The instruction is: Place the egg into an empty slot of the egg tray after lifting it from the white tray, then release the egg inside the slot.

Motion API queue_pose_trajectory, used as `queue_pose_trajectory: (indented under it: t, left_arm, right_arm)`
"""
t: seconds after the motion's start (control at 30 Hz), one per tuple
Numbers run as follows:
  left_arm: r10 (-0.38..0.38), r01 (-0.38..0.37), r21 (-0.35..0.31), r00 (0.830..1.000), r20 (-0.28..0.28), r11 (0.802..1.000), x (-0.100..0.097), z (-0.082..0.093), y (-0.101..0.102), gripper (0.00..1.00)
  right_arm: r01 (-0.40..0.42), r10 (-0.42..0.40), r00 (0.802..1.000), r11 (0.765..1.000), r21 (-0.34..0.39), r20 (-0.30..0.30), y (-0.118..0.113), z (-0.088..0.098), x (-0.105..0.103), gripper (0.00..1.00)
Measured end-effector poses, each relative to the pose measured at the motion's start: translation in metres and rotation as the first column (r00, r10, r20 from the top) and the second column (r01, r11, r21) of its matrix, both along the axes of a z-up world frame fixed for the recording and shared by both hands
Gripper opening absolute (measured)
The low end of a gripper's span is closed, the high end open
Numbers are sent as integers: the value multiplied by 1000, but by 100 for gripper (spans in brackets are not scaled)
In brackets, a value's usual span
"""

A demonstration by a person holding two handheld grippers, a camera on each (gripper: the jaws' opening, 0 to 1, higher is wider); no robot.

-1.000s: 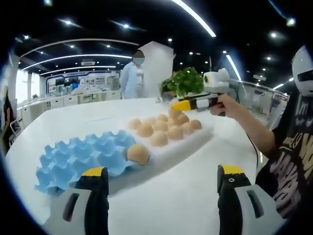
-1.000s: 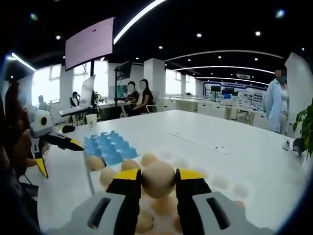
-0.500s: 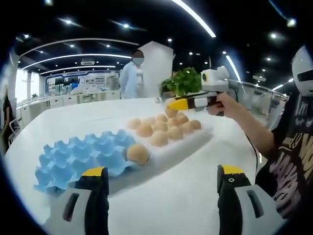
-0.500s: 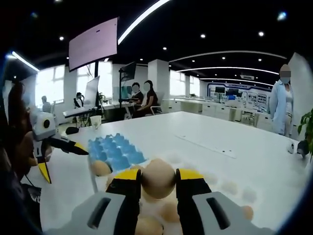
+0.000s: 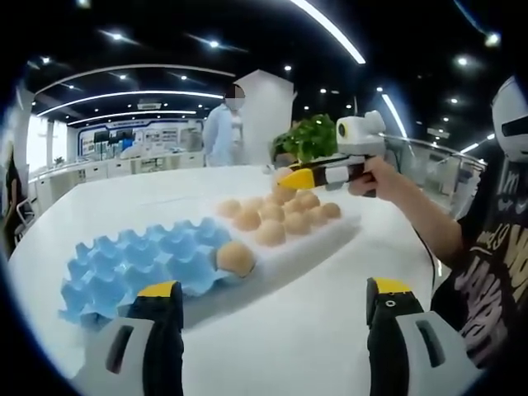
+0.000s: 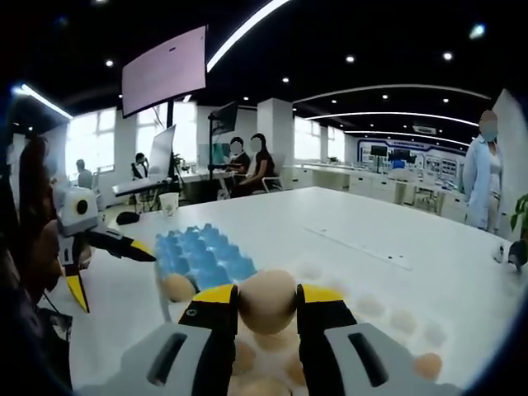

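Smooth tan egg (image 6: 267,301) clamped between jaws, dimpled blue egg tray (image 6: 204,256)

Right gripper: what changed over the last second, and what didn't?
The right gripper, shut on an egg, has risen off the white tray and drifted toward the blue egg tray, going by the left gripper view. No release yet. Unchanged: the left gripper hangs open over the table, one egg sits in the blue tray, and the rest lie on the white tray.
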State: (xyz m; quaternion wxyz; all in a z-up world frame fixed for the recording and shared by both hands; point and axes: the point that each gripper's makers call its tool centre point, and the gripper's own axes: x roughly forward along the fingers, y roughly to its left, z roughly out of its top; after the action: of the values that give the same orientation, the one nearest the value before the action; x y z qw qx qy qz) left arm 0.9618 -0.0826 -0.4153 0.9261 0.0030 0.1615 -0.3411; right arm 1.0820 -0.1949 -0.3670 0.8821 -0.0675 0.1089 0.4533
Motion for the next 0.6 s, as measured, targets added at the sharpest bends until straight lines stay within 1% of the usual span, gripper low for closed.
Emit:
queue_pose_trajectory:
  t: [0.6]
  left_arm:
    - [11, -11, -5, 1000, -2, 1000, 0, -1, 7, 94]
  right_arm:
    - [-49, 49, 999, 999, -1, -3, 26, -2, -3, 29]
